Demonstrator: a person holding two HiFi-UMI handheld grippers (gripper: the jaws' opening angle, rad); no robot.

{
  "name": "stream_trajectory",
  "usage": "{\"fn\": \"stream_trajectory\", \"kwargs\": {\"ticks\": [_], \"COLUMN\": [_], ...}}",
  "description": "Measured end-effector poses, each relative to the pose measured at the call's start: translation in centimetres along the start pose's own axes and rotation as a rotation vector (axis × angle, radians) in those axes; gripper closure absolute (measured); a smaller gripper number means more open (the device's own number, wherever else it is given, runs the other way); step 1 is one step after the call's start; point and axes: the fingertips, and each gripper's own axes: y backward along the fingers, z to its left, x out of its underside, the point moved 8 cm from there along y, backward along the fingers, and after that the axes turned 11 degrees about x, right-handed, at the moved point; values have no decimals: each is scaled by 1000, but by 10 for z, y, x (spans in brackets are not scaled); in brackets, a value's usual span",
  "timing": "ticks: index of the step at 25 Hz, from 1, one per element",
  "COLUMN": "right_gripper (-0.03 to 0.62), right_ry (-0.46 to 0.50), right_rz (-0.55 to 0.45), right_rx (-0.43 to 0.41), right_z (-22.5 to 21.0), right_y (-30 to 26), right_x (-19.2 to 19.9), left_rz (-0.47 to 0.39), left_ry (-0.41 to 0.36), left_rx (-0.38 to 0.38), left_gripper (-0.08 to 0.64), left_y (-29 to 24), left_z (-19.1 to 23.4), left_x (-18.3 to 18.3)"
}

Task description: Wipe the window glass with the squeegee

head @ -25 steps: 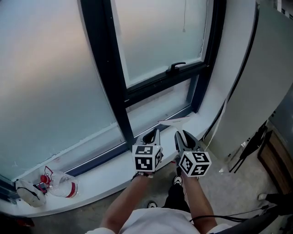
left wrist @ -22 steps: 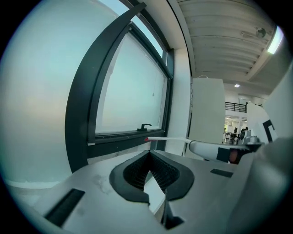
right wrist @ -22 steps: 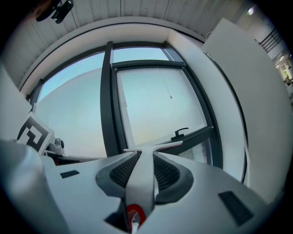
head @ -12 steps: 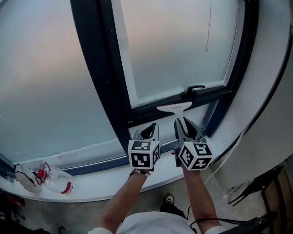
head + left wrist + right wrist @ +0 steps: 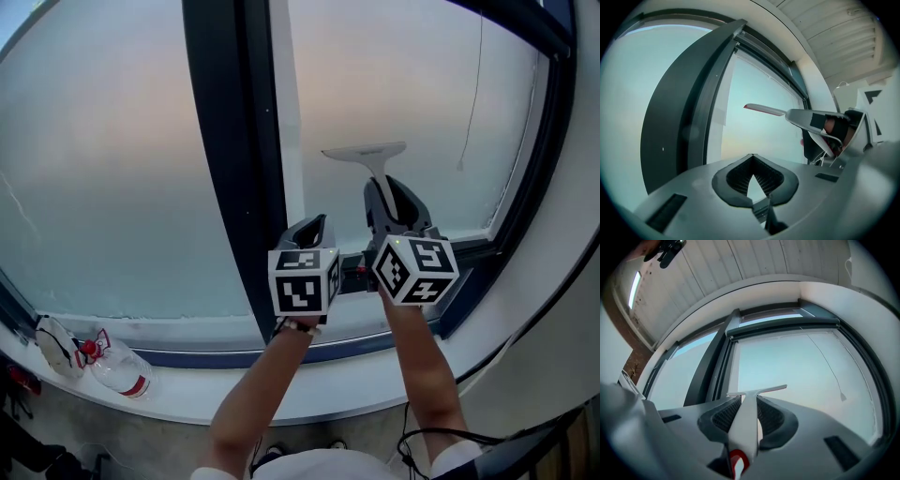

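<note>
Rising ahead of both arms, the glass [image 5: 412, 94] of the right-hand pane takes up most of what I can see, with the dark frame [image 5: 230, 141] standing upright just to its left. The squeegee [image 5: 366, 152] is up in front of that pane, above and beyond the right gripper [image 5: 396, 195], whose jaws are clamped on its handle. The handle runs straight out along the jaws, and the blade lies crosswise at the far end, roughly level. Whether the blade touches the glass I can't tell. The left gripper [image 5: 314, 225] sits just beside the right one, nearer the frame, jaws together on nothing. To my eye the stroke is the right arm's: pull down, square to the blade.
</note>
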Motion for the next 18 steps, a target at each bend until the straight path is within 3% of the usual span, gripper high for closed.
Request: {"fn": "stream_trajectory", "kwargs": {"ticks": [7,13,18], "right_gripper": [500,500,500], "right_ry": [-11,-4,23], "right_rz": [-118,-174,-221], "right_rx": [-19,-11,8], "right_z": [25,39,41], "right_y": [-66,-115,-147], "right_x": [-69,-113,-143], "left_rz": [-85,-152,-211], "left_ry": [-43,-88,-124], "left_rx": [-31,12,97], "left_gripper": [560,560,560], "left_y": [-6,-6,-6], "left_z": [32,46,36], "left_x": [-85,-145,-183]}}
